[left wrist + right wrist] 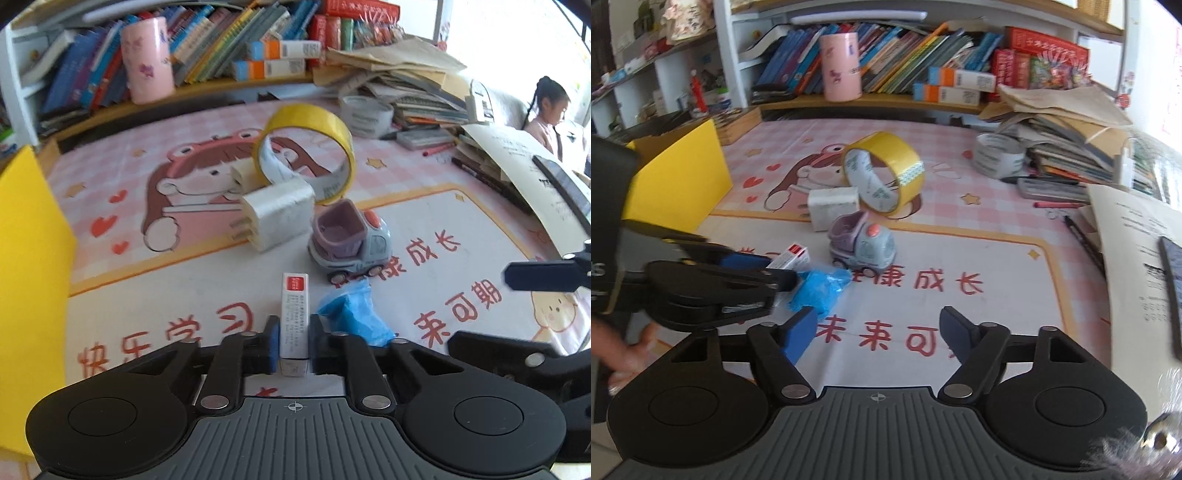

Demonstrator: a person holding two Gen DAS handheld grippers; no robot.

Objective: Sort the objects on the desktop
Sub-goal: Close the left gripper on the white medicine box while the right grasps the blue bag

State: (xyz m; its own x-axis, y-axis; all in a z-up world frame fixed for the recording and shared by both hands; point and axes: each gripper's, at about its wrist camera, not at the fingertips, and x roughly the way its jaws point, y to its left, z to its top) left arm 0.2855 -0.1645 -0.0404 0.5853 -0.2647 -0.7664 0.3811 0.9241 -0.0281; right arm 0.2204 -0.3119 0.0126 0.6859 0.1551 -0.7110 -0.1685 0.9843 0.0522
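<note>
My left gripper point(293, 341) is shut on a small white box with a red end point(294, 314), low over the desk mat; the box also shows in the right wrist view point(790, 257). A crumpled blue bag point(351, 312) lies just right of it. Beyond stand a toy truck point(349, 243), a white charger plug point(275, 216) and a yellow tape roll point(306, 151) on edge. My right gripper point(879, 332) is open and empty above the mat, with the truck point(862, 245), the blue bag point(820, 286) and the tape point(882, 173) ahead.
A yellow box point(29, 277) stands at the left edge of the desk, also in the right wrist view point(679, 173). A pink cylinder point(839, 66) and books fill the back shelf. Paper stacks point(1067, 136), a white tape roll point(997, 155) and pens crowd the right side.
</note>
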